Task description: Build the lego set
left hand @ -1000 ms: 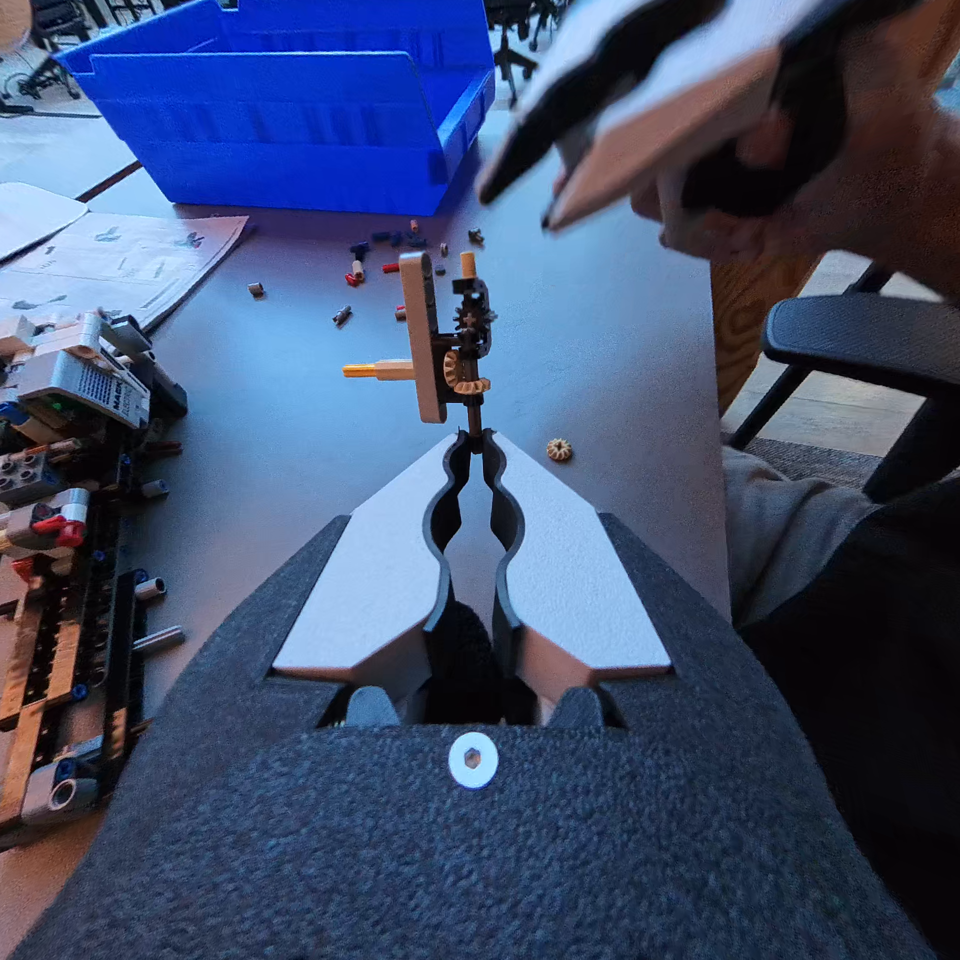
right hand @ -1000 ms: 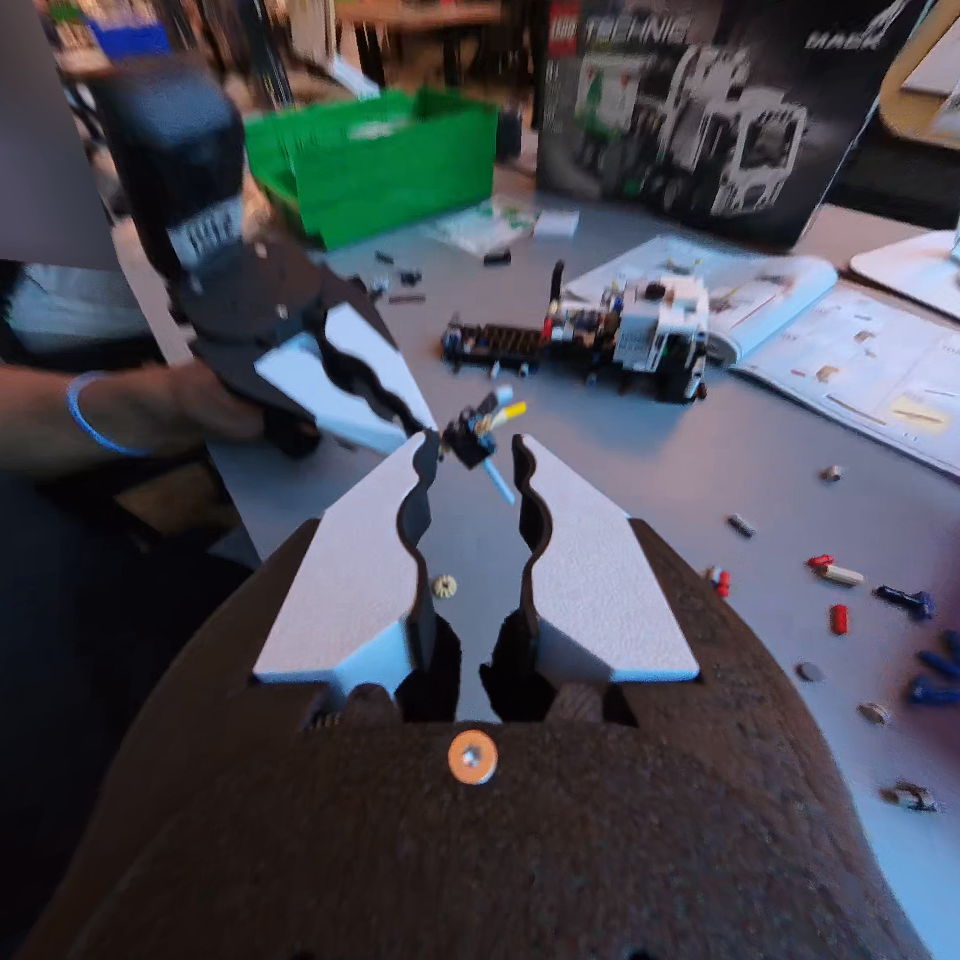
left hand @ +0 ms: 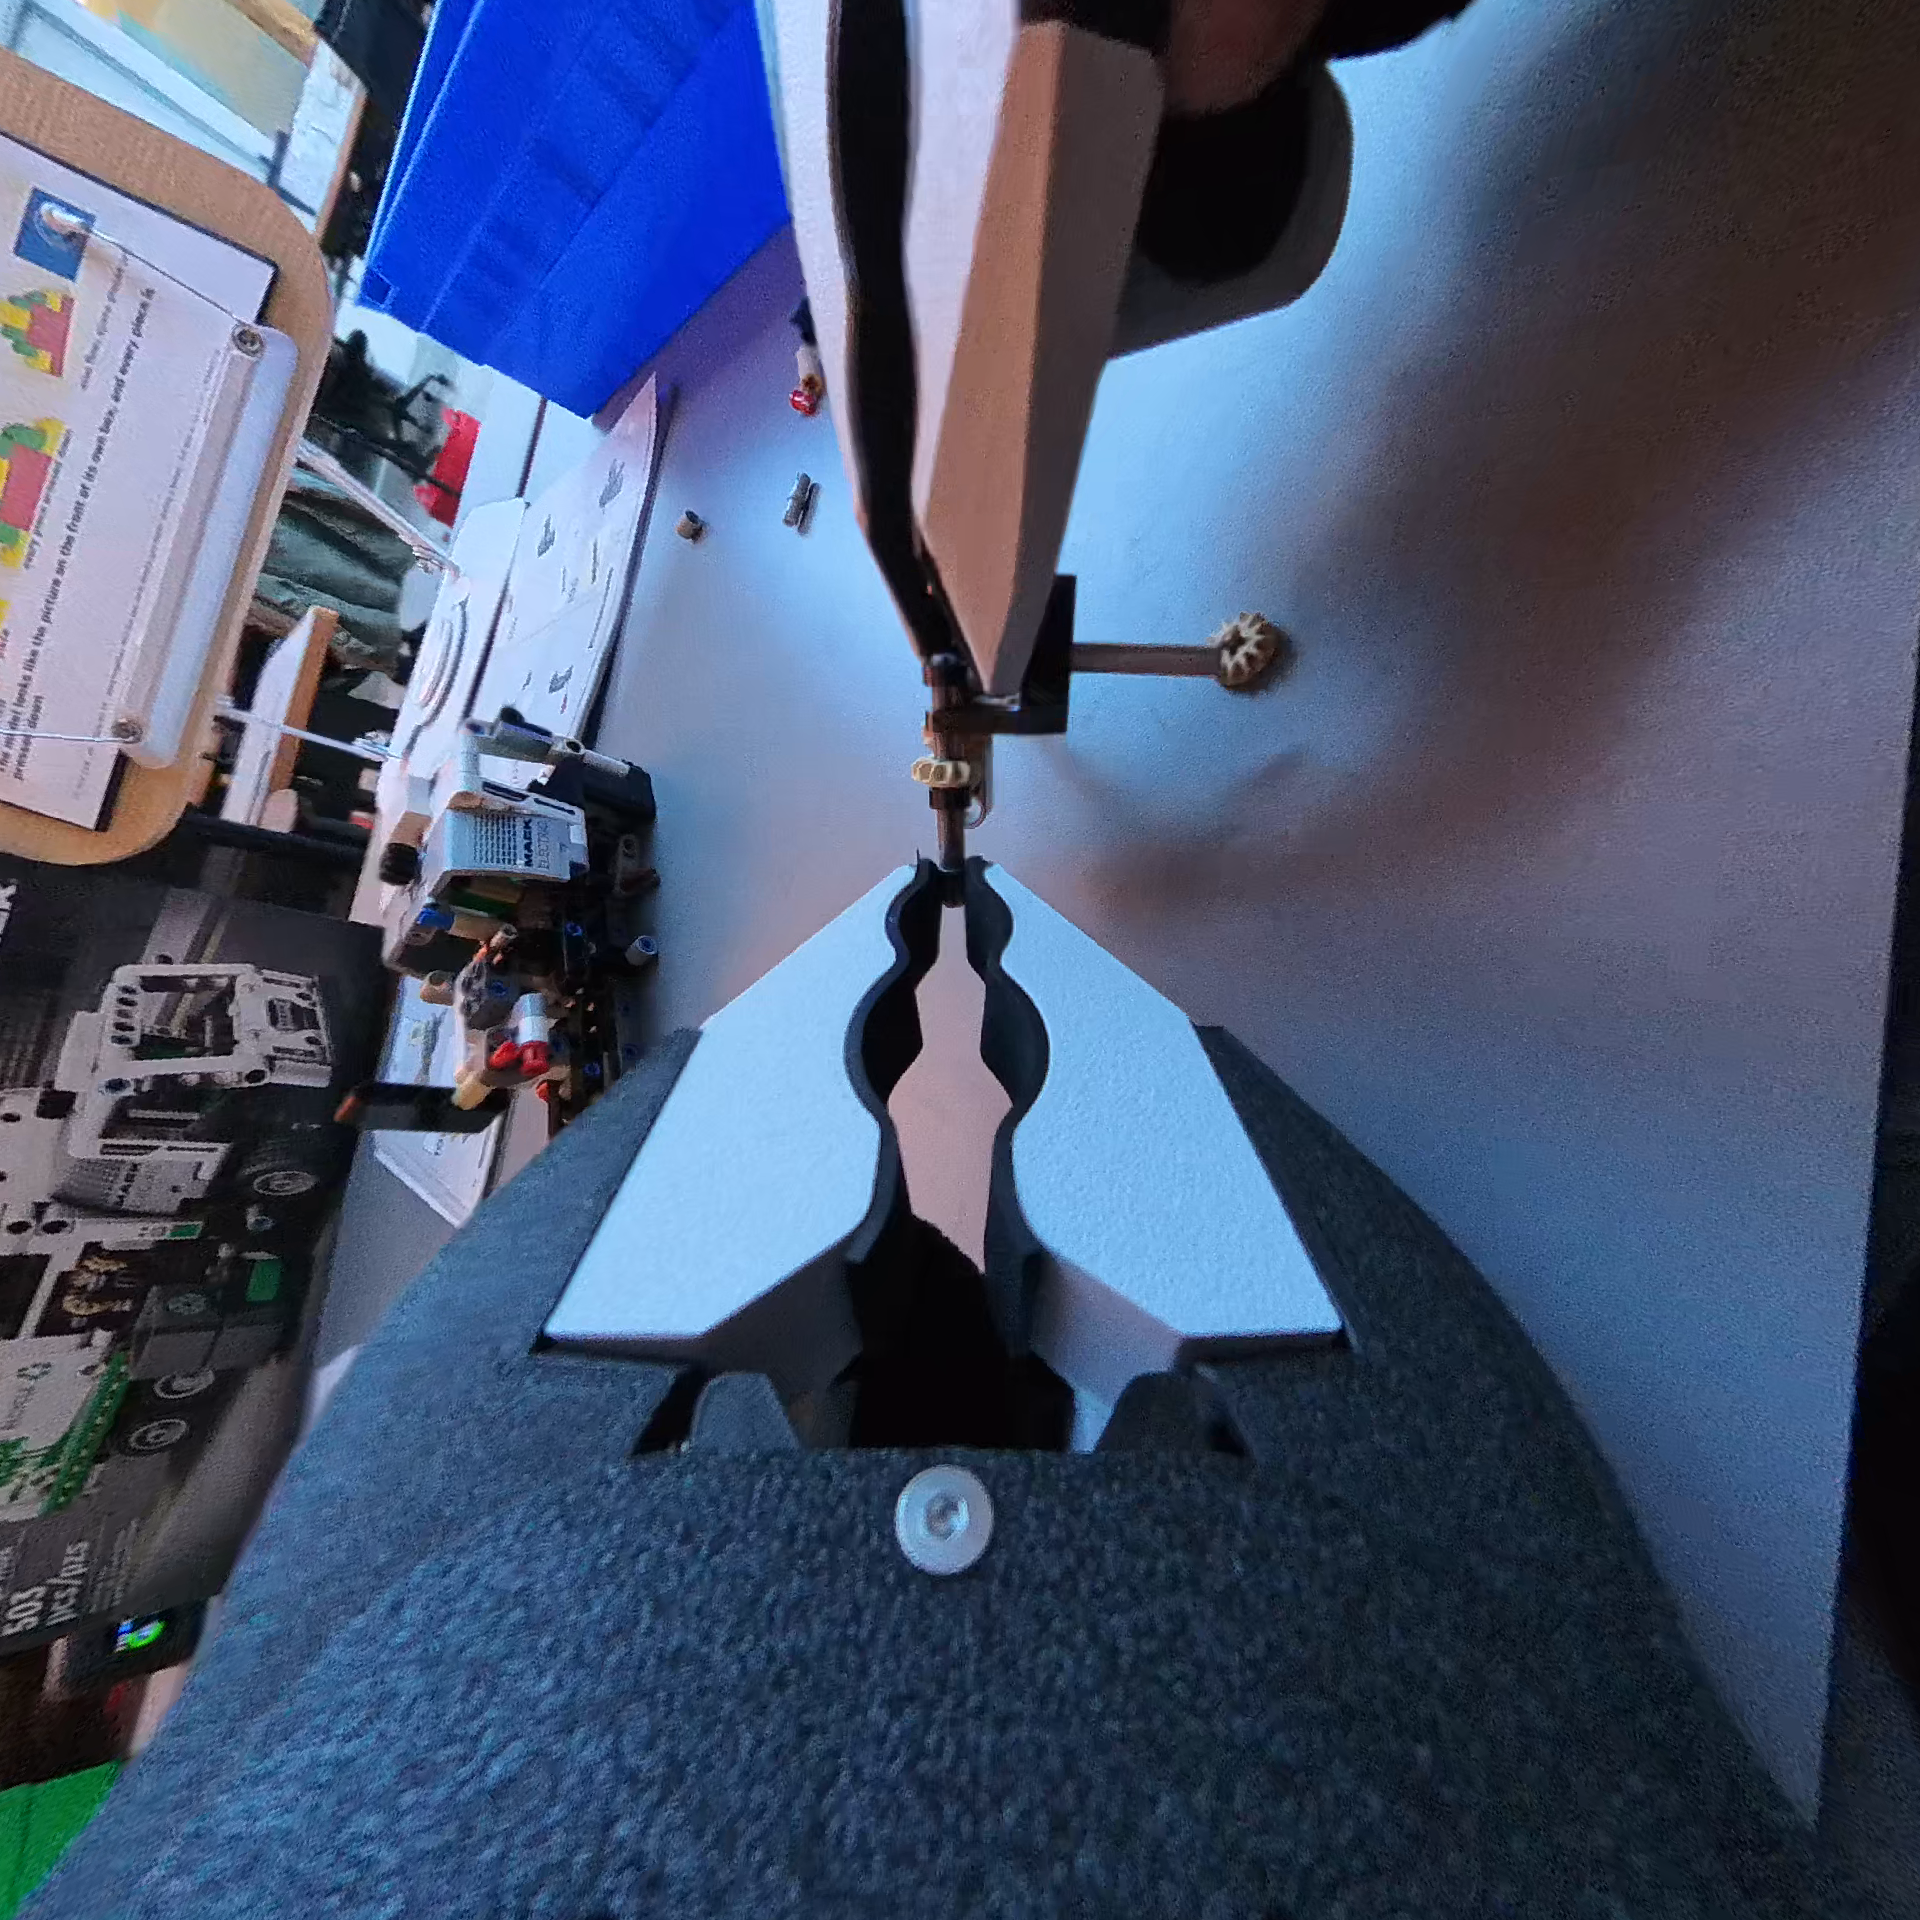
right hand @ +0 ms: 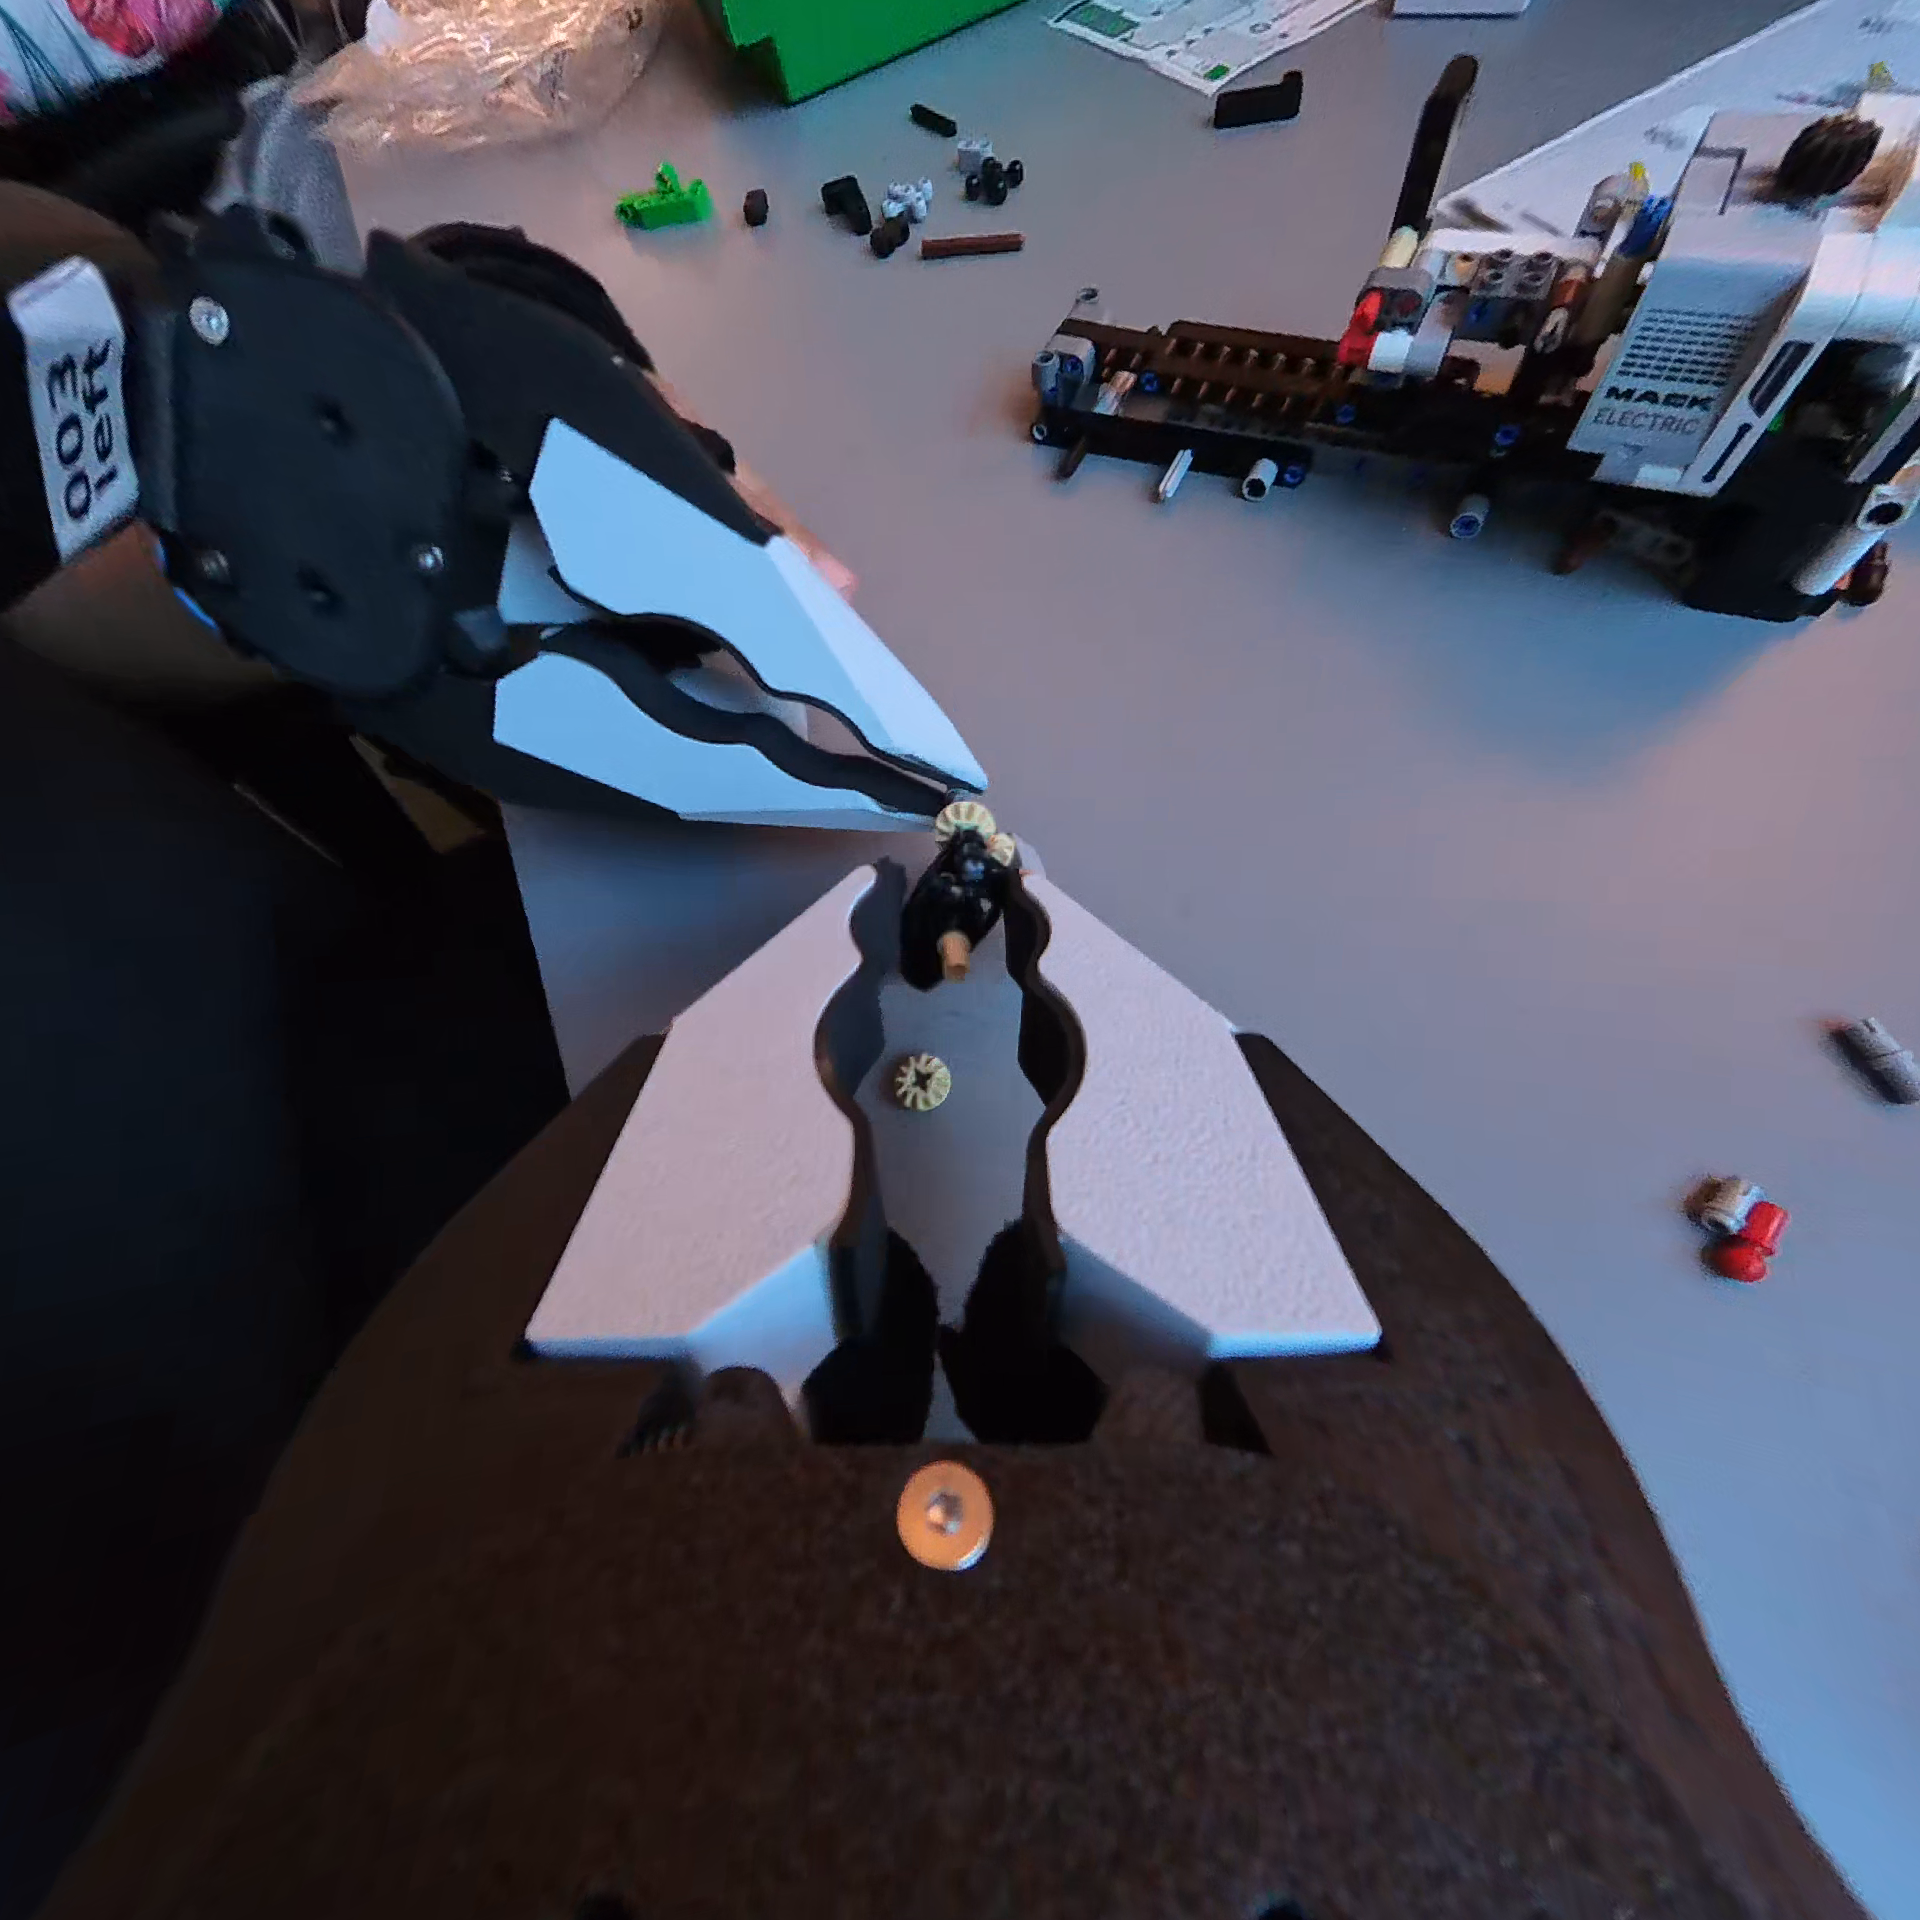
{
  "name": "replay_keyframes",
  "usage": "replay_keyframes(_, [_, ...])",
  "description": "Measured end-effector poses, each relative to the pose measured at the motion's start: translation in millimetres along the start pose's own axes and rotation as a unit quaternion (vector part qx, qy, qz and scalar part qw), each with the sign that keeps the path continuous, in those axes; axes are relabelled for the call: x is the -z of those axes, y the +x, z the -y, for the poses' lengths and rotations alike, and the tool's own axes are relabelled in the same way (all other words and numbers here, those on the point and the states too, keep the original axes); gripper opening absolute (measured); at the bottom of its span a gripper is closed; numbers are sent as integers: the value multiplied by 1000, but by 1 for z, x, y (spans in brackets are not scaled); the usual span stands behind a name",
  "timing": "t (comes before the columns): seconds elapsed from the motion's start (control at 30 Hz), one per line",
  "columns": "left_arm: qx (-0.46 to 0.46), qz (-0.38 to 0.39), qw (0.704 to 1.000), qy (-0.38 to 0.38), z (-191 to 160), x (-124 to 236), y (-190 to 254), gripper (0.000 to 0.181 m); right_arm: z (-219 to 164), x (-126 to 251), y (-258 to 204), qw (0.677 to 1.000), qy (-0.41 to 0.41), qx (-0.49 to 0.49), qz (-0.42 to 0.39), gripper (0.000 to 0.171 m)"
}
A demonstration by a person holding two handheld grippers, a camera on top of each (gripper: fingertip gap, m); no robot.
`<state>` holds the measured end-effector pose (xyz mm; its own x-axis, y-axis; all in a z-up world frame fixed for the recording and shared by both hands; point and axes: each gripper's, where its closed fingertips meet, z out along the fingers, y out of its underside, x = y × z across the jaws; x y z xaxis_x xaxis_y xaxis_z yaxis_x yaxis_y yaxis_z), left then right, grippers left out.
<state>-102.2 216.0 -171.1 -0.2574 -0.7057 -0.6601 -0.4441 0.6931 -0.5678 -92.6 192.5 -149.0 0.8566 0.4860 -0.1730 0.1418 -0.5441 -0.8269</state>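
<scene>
Left gripper (left hand: 951, 871) pinches dark axle end of gear subassembly (left hand: 951, 774), steadying it above table (left hand: 1558, 1039). Right gripper (right hand: 951, 909) closed round its black body, likely for seating part; contact blurred. Loose tan gear (right hand: 922, 1082) on table below. Truck chassis (right hand: 1455, 416) well apart.

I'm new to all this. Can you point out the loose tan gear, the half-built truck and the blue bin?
loose tan gear (right hand: 921, 1082): right wrist view, its toothed face.
half-built truck (right hand: 1704, 343): right wrist view, cab grille.
blue bin (left hand: 582, 197): left wrist view, side wall.
</scene>
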Motion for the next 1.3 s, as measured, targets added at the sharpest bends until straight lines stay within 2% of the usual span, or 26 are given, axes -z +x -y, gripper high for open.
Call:
replay_keyframes(0.2, [-32, 24, 999, -9, 1, -2, -1, 2, 0, 2, 3, 998, 12, -48, 38, 7])
replay_keyframes(0.33, [-52, 39, 998, -16, 1, -2, -2, 2, -1, 2, 5, 998, 14, -49, 36, 6])
replay_keyframes(0.7, [-48, 18, 999, -3, 9, 0, 4, 1, -6, -1, 2, 998, 10, -30, 52, 6])
replay_keyframes(0.83, [-45, 15, 999, -21, 3, -4, 5, 2, -10, -7, 6, 1000, -11, -5, 23, 5])
replay_keyframes(0.97, [-38, 5, 999, -1, 7, -3, 8, 2, -9, 0, 2, 998, -4, -30, 52, 4])
replay_keyframes(1.3, [-37, -24, 999, -7, 2, -6, 16, 2, -19, -3, 1, 998, -19, -28, 50, 3])
